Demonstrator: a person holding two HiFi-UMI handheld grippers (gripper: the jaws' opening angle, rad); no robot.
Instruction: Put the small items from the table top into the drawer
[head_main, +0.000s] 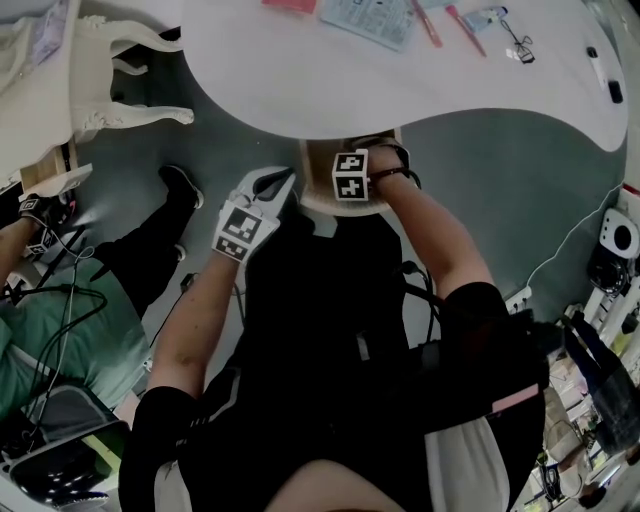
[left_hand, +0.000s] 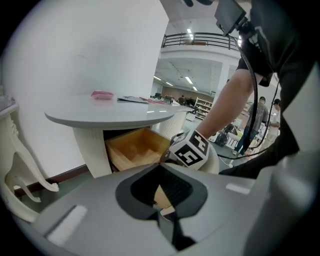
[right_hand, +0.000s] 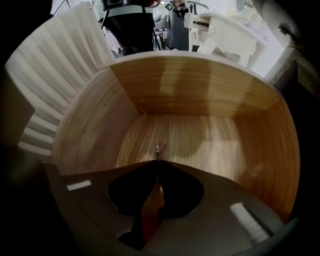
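Observation:
The wooden drawer (head_main: 318, 160) stands open under the white round table (head_main: 400, 90). My right gripper (right_hand: 158, 159) reaches down inside the drawer (right_hand: 210, 140), its jaws shut on a small metal clip (right_hand: 158, 147) that pokes out just above the drawer floor. Its marker cube (left_hand: 191, 150) shows beside the drawer (left_hand: 132, 147). My left gripper (head_main: 283, 180) hangs left of the drawer front, shut and holding nothing (left_hand: 161, 212). On the table lie a pink item (left_hand: 102, 94), a printed sheet (head_main: 368, 20), red pens (head_main: 465, 28), a binder clip (head_main: 520, 48) and small black items (head_main: 614, 90).
A white carved chair (head_main: 120, 70) stands left of the table. Another person in green (head_main: 40, 340) sits at the far left among cables. A power strip (head_main: 518, 298) and a white device (head_main: 620, 240) lie on the floor to the right.

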